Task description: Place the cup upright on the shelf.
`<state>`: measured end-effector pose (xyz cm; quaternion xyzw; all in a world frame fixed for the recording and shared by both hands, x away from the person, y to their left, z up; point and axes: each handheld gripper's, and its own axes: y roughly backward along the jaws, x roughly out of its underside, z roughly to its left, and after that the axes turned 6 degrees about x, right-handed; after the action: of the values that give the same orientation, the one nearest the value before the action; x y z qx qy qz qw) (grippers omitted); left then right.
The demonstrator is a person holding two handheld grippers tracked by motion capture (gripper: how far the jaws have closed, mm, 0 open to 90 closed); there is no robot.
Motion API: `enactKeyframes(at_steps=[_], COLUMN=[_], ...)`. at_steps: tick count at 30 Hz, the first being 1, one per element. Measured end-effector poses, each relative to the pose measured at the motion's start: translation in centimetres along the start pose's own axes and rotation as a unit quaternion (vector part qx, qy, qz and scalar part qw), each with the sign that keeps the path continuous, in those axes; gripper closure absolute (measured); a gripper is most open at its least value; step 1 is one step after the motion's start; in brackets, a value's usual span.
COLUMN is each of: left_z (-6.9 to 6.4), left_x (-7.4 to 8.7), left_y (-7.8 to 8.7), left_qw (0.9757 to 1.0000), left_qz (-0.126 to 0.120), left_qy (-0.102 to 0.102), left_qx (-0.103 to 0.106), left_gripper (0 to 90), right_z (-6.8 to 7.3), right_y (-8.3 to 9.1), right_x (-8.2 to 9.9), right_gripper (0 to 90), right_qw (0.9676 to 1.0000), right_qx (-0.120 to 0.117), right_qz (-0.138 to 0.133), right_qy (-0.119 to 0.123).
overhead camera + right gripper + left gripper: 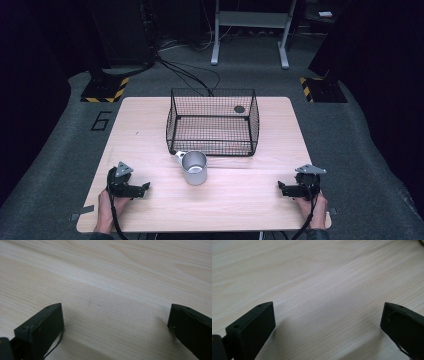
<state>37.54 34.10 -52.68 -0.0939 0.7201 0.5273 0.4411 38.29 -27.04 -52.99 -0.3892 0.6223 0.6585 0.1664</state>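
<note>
Metal mug (194, 168) upright near mid worktop (150, 130), just in front of wire basket (212, 122). Left gripper (145, 187) and right gripper (281, 186) low at near corners, well apart from mug, jaws spread wide, nothing held.

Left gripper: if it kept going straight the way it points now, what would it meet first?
Probably nothing. The left gripper, jaws open, points right, low along the bare wooden table. The metal cup looks just beyond that line, though depth is uncertain. Far across, the right gripper faces it.
</note>
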Motion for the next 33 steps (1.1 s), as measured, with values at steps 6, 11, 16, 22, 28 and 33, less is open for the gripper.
enactKeyframes(at_steps=[6,11,16,22,28,33], left_z=[-1.0,-2.7,-3.9,-5.7,-7.5,-9.6], left_x=[-1.4,-3.1,-4.2,-6.2,-7.8,-9.4], left_y=[1.6,2.8,3.1,3.2,2.1,0.7], left_qw=[0.9989,0.9962,0.9935,0.9874,0.9832,0.9792], left_qz=[-0.038,-0.058,-0.073,-0.097,-0.106,-0.107], left_qy=[-0.003,-0.027,-0.037,-0.057,-0.07,-0.085], left_qx=[0.029,0.06,0.08,0.111,0.131,0.15], left_gripper=[0.0,0.0,0.0,0.0,0.0,0.0], right_z=[0.1,0.1,0.1,0.1,0.1,0.0], right_y=[0.0,0.0,0.0,0.0,0.0,0.0], right_x=[0.0,0.0,0.0,0.0,0.0,0.0], right_gripper=[0.0,0.1,0.1,0.2,0.2,0.2], right_qw=[1.0,1.0,1.0,1.0,1.0,1.0], right_qx=[0.001,0.001,0.001,0.001,0.001,0.0], right_qz=[0.0,0.001,0.001,0.001,0.001,0.0], right_qy=[0.0,-0.002,-0.001,-0.002,-0.001,0.001])
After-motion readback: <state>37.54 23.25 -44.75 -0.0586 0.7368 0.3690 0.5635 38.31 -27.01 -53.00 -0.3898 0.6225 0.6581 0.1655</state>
